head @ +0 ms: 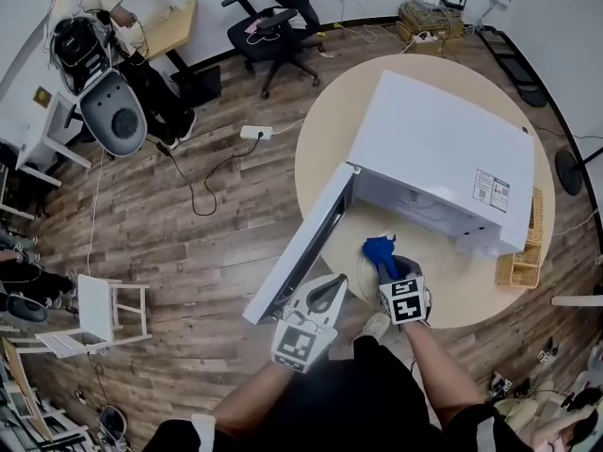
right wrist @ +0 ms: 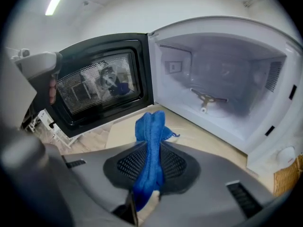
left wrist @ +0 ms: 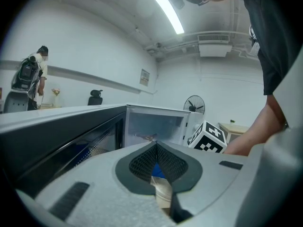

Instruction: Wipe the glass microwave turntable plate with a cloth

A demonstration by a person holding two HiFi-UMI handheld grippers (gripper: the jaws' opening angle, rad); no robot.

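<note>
Glass turntable plate not made out. Right tongs [right wrist: 152,148] clenched on blue cloth [right wrist: 150,126], open white microwave [right wrist: 222,93] just ahead. Left tongs [left wrist: 156,146] clenched, empty, dark-windowed door [left wrist: 61,145] to their left. Round beige desk [head: 325,149], wood-plank floor [head: 207,234].

Room evenly bright, ceiling strip light [left wrist: 165,9] above my left gripper [left wrist: 156,144] blown white, cloth [right wrist: 150,122] in my right gripper [right wrist: 151,144] blurring toward the lens, microwave cavity [right wrist: 222,79] ahead hazy, fisheye bending, dark corners throughout.
</note>
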